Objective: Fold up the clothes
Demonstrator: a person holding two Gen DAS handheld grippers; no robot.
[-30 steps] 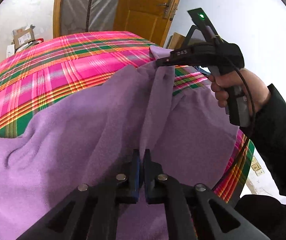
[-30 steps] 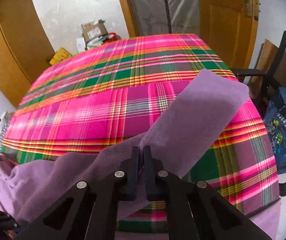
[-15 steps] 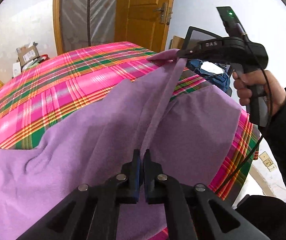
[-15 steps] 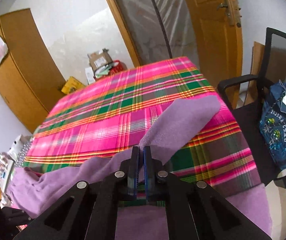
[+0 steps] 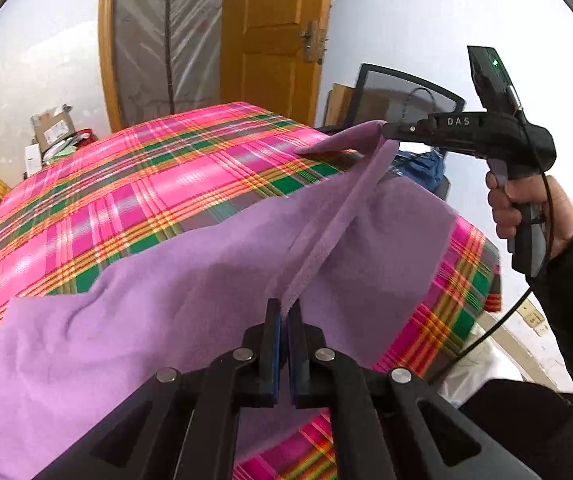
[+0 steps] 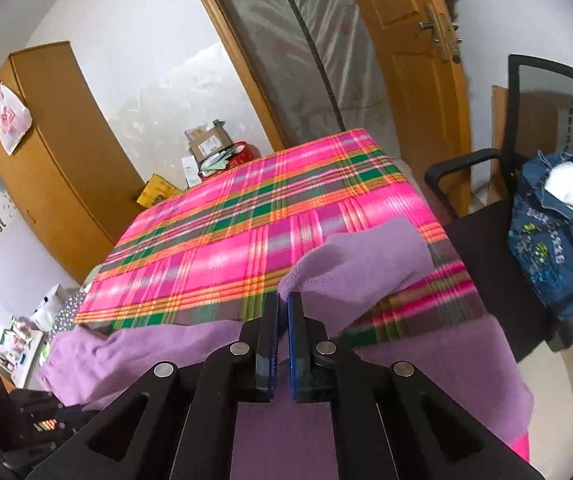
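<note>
A purple fleece garment lies across the near part of a table with a pink plaid cloth. My left gripper is shut on the garment's edge, which stretches taut up to my right gripper, held in a hand at the upper right. In the right wrist view my right gripper is shut on the purple garment, whose lifted end hangs over the plaid cloth near its right edge.
A black mesh chair with a blue denim bag stands right of the table. An orange door and a plastic-covered frame are behind. Boxes sit on the floor beyond, a wooden wardrobe at left.
Both grippers have risen with the garment. The right one has swung away to the right and up, pulling the purple edge taut between them and lifting more of it off the plaid cloth.
</note>
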